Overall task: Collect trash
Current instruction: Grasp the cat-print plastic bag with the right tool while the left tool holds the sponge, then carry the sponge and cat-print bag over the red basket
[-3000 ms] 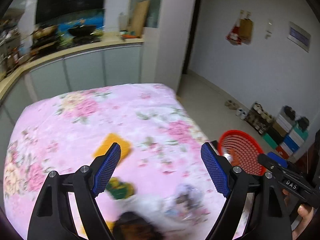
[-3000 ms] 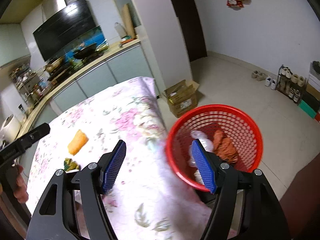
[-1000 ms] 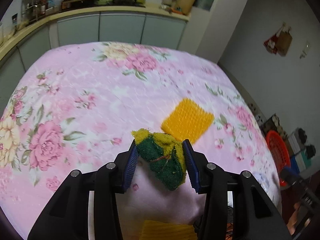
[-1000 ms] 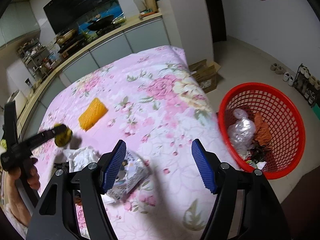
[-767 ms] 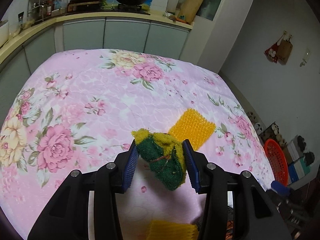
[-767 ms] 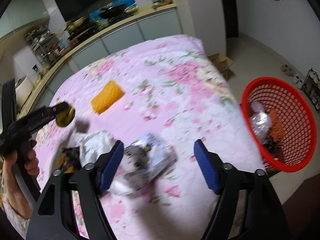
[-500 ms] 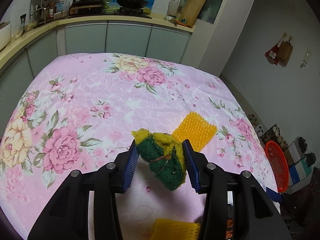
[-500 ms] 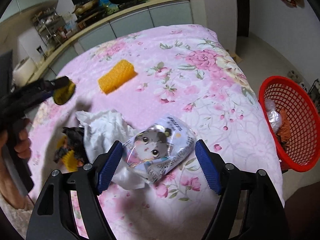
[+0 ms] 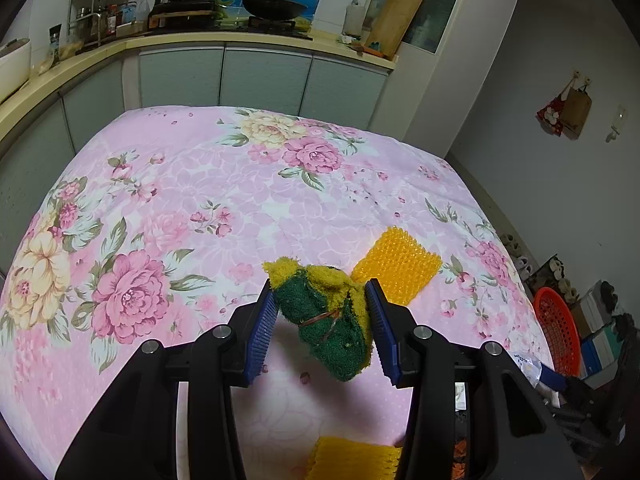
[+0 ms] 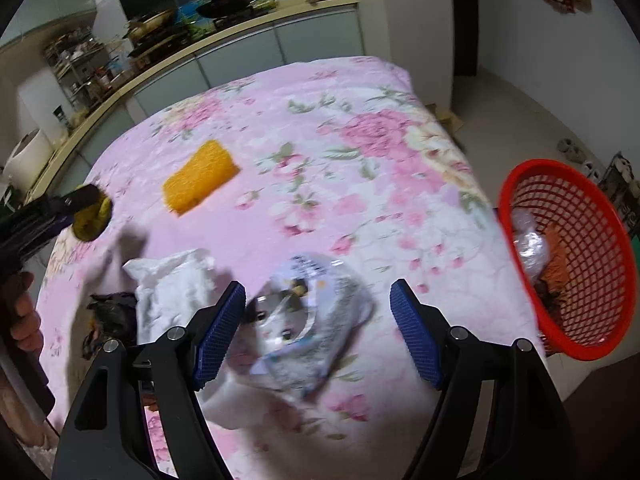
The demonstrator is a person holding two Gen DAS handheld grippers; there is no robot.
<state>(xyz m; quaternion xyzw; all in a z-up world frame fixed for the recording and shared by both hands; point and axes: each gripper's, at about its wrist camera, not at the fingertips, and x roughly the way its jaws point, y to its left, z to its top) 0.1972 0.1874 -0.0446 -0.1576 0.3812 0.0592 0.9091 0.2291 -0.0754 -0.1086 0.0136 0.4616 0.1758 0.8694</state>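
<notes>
My left gripper (image 9: pixel 322 328) is shut on a green and yellow scouring sponge (image 9: pixel 328 312) and holds it above the pink floral table (image 9: pixel 180 184); it also shows at the left of the right wrist view (image 10: pixel 90 216). My right gripper (image 10: pixel 316 332) is open, low over a clear printed snack wrapper (image 10: pixel 312 312) lying on the table. A crumpled white tissue (image 10: pixel 172 284) and a dark scrap (image 10: pixel 112 312) lie left of the wrapper. A yellow bristly pad (image 10: pixel 200 176) lies farther back (image 9: pixel 396 264). A red mesh basket (image 10: pixel 600 272) with trash stands right of the table.
A second yellow pad (image 9: pixel 356 458) lies under my left gripper at the table's near edge. A kitchen counter (image 9: pixel 200 40) with pans runs behind the table. A cardboard box (image 10: pixel 446 116) and shoes (image 10: pixel 570 150) are on the floor.
My left gripper closed on the sponge and lifted it off the table. My right gripper swung from over the basket to low over the snack wrapper.
</notes>
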